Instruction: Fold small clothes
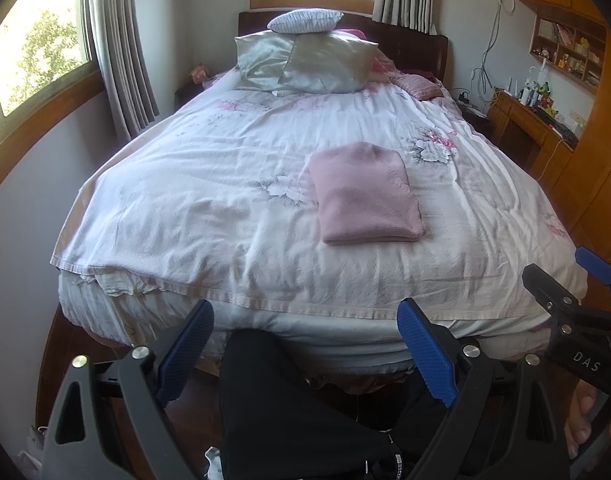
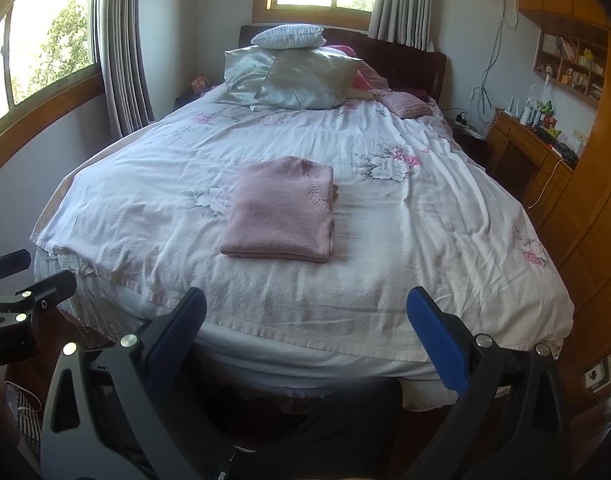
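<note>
A pink knitted sweater lies folded into a neat rectangle on the white floral bedspread, near the foot of the bed. My left gripper hangs open off the foot of the bed, well short of the sweater, with nothing between its blue pads. My right gripper is likewise open and empty, held back over the bed's near edge. The right gripper also shows at the right of the left wrist view, and the left gripper at the left of the right wrist view.
Pillows are piled at the headboard. A wooden desk and shelves stand to the right of the bed. Curtained windows are on the left wall and at the back. A person's dark-clad legs are below the grippers.
</note>
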### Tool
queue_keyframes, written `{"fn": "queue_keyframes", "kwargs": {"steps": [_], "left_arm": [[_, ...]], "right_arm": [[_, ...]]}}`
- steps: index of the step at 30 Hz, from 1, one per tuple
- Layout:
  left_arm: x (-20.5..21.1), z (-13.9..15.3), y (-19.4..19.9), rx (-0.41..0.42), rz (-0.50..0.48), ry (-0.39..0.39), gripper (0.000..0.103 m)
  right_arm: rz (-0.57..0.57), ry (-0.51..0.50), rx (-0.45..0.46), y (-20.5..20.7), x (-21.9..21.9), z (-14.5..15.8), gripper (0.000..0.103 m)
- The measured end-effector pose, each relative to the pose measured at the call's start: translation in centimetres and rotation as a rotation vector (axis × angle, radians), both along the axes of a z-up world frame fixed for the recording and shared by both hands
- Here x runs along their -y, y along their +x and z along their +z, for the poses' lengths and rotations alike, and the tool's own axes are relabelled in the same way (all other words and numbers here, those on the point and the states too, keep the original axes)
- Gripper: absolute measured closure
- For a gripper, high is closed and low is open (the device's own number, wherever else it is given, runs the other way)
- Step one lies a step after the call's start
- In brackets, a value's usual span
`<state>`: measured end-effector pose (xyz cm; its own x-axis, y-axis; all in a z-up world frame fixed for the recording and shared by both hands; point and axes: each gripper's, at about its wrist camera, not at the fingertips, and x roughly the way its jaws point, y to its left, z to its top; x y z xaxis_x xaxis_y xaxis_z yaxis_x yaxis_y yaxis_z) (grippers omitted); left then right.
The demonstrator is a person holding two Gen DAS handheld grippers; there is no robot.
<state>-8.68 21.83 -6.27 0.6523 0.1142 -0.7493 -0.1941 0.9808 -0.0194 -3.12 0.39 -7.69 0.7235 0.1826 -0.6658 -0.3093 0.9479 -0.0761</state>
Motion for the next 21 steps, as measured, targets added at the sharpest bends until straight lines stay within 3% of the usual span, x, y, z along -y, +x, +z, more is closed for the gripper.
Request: {"fn": "queue_keyframes", "kwargs": {"steps": [21], "left_arm": [[-0.9,-0.7,1.3,-0.011,-0.003,0.006,0.01]], "right_arm": [[0.0,0.035,-0.018,1.4,0.0,-0.7,0.003]]}}
